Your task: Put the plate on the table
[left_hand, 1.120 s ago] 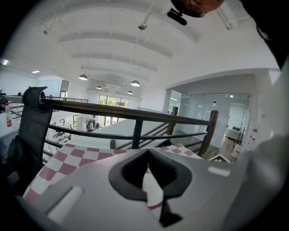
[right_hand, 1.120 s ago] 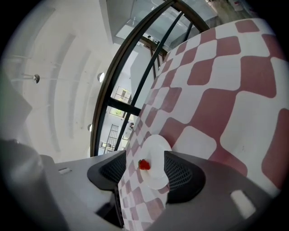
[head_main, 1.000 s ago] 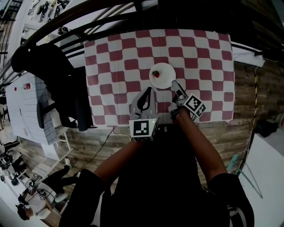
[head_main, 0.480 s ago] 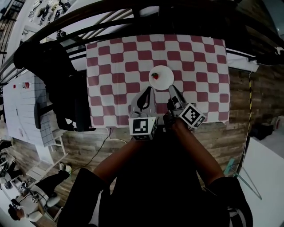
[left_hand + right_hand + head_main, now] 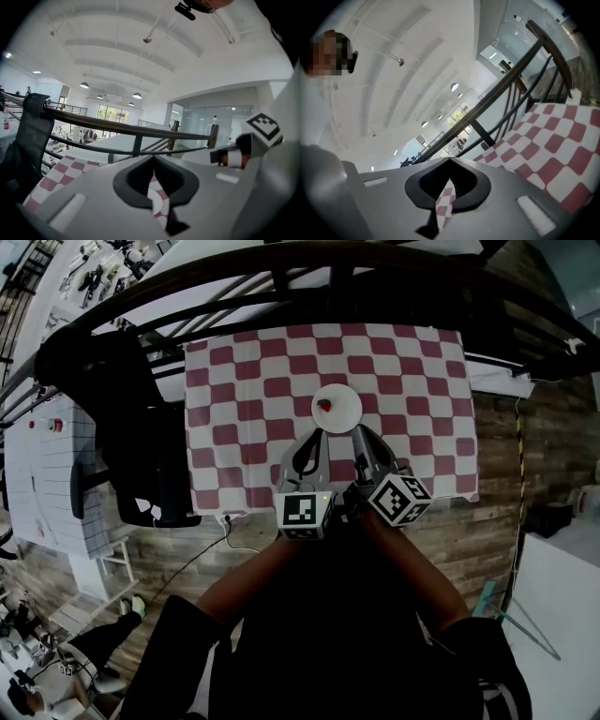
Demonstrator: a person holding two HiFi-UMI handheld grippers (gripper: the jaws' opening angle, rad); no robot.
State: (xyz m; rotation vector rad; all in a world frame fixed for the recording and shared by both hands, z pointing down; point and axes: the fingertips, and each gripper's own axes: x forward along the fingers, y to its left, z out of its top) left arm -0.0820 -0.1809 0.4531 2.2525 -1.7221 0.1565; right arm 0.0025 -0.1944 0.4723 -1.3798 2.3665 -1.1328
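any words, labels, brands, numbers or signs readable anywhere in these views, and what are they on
No readable text in any view.
Left marker cube: black-and-white square pattern only, no letters or numbers.
Right marker cube: same kind of pattern, no letters or numbers.
Small red items on the white panel at far left: too small to read.

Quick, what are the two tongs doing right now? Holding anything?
Left tongs: closed, empty.
Right tongs: have just closed, with nothing between them.
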